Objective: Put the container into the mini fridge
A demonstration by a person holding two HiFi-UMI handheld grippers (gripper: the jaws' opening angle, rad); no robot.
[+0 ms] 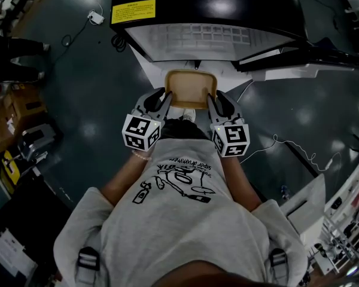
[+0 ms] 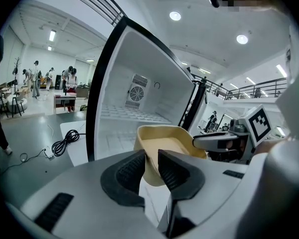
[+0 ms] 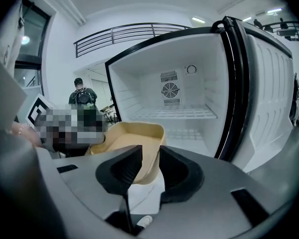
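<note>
Container (image 1: 191,88): shallow beige plastic tray w/ rounded corners and raised rim, empty inside. Position: held off the floor between both tools, directly in front of the open mini fridge (image 1: 215,37). Its far edge is at approx. the cabinet's threshold; head view is too steep to say whether it has crossed.

Left tool (image 1: 161,98): grey body, black ribbed pads, marker cube (image 1: 142,131) at rear. Jaws narrowly parted and clamped on the container's left wall. In the left gripper view the beige rim (image 2: 169,142) passes down between the pads of this tool (image 2: 152,157).

Right tool (image 1: 218,100): same build, marker cube (image 1: 230,139). Jaws likewise closed on the container's right wall, and the right gripper view shows the rim (image 3: 134,138) pinched between the pads of this tool (image 3: 150,154).

Mini fridge: black top and frame, white interior (image 3: 189,98), with a yellow label (image 1: 133,11) on top. Door (image 3: 269,83) swung fully open to the right. Inside: white wire shelf (image 3: 174,114) across mid-height and a round fan grille (image 3: 169,90) on the back wall. No contents seen.

Misc.: dark glossy floor (image 1: 90,100). Black cable (image 2: 65,142) coiled on the floor left of the fridge. Operator's grey printed T-shirt (image 1: 179,220). Several people (image 2: 70,81) stand at the far end of the hall.
</note>
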